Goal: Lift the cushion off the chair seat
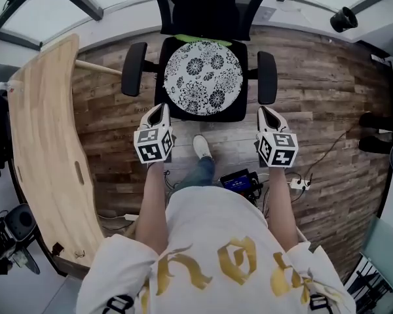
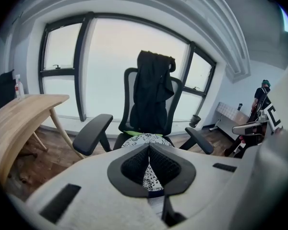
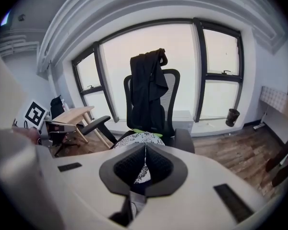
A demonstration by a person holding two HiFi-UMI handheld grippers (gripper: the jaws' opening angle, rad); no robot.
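The cushion lies flat on the seat of the black office chair. It is round and white with a black flower pattern, and it covers most of the seat. Just behind it, at the foot of the backrest, a thin green thing shows. A black jacket hangs over the backrest, and the two armrests stand at both sides of the cushion.

The person stands in front of the chair and holds one gripper in each hand. The left gripper is at the front left corner of the seat in the head view, and the right gripper is at the front right corner, under the right armrest in the picture. Both point toward the chair and a little down. In the left gripper view the two jaws are pressed together with nothing between them; the cushion shows only behind the tips, apart from them. The right gripper view shows the same: jaws together, empty, cushion farther behind. Neither gripper touches the cushion.

One white shoe of the person stands on the wooden floor between the grippers. A light wooden table is at the left of the chair.
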